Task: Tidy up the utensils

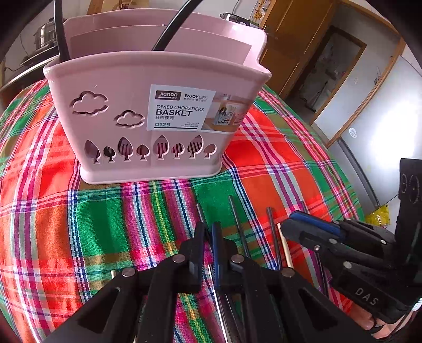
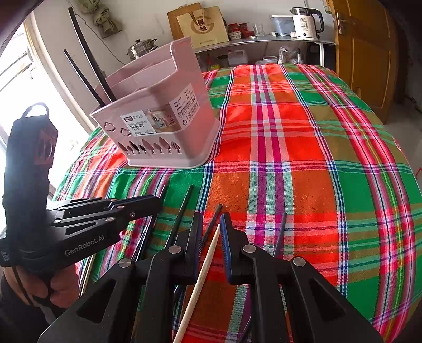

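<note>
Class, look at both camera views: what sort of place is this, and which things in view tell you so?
Most likely a home kitchen or dining area. An electric kettle and a steel steamer pot stand on a counter behind a table with a plaid cloth, which holds a pink chopsticks basket.

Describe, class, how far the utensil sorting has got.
Done: two black chopsticks stand in the pink basket. In hand: the left gripper is shut among loose chopsticks; the right gripper straddles a pale wooden chopstick. Left: several dark chopsticks on the tablecloth.
</note>
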